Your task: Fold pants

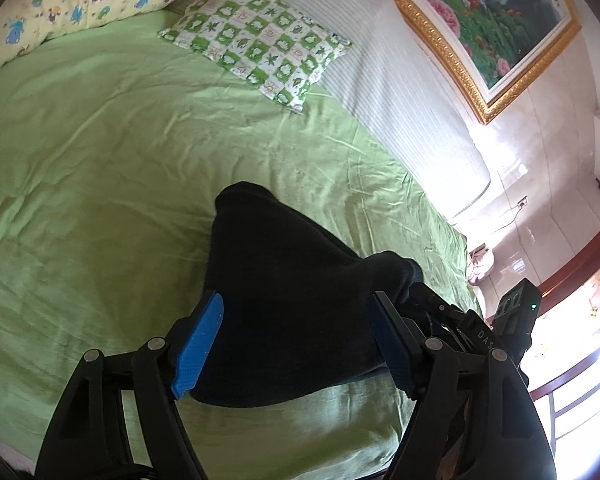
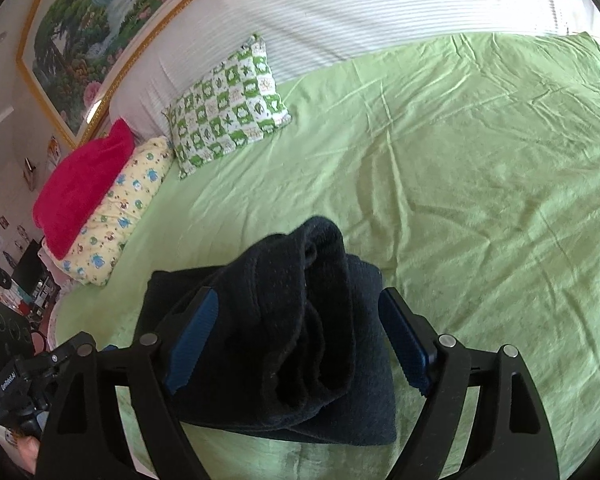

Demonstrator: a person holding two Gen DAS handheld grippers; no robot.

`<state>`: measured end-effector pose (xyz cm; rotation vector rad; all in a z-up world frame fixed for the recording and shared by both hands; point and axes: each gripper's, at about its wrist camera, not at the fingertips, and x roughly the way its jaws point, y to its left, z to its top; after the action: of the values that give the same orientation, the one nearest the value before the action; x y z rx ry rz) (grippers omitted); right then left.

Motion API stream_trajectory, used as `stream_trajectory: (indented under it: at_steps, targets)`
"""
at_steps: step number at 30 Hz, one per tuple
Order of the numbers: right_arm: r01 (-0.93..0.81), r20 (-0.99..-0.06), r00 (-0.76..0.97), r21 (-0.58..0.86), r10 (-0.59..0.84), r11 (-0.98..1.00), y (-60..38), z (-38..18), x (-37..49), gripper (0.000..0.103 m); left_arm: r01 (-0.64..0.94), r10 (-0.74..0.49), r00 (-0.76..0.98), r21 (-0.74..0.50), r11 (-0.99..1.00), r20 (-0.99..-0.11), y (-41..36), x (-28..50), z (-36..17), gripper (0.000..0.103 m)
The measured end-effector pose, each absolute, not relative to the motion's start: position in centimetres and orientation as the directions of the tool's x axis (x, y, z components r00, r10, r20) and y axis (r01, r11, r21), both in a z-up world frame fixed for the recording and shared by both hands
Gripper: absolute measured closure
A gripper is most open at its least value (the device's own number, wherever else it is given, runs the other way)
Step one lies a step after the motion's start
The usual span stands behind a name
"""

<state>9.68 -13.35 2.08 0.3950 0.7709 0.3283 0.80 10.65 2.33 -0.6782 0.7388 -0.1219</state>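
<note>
Fleecy dark pants point(image 2: 300, 340) bunch on sheet point(image 2: 480, 200) between both gaping, empty tools point(image 1: 296, 344) point(image 2: 300, 340).

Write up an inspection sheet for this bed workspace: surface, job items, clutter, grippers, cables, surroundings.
Surface: green bedsheet, wrinkled, covering the bed.
Job's things: dark pants, bunched in a partly folded stack on the sheet, top layers rumpled.
Clutter: green checked pillow, yellow cartoon-print pillow and a red blanket at the head of the bed.
Grippers: left gripper open, fingers either side of the pants; right gripper open, likewise straddling the stack.
Cables: a thin cord at a wall socket; none on the bed.
Surroundings: white striped headboard, gold-framed landscape painting, bright window.
</note>
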Motion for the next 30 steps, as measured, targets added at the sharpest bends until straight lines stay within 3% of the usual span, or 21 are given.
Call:
stream_trajectory:
  at_steps: [21, 27, 30]
  targets:
    - [-0.119, -0.675, 0.592, 0.466, 0.439, 0.877, -14.1, -1.9, 9.8, 0.021, -0.192, -0.346, 0.676, -0.608, 0.77, -0.651, 10.8, 3.3, -1.4, 0.026]
    - [-0.152, -0.657, 0.588, 0.482, 0.471, 0.863, -14.3, -2.1, 9.5, 0.034, -0.209, -0.348, 0.653, -0.603, 0.77, -0.672, 10.2, 4.1, -2.6, 0.026]
    - [-0.162, -0.655, 0.59, 0.478, 0.473, 0.863, -14.2, -2.0, 9.5, 0.035, -0.215, -0.344, 0.649, -0.597, 0.773, -0.679, 10.0, 4.7, -3.2, 0.026]
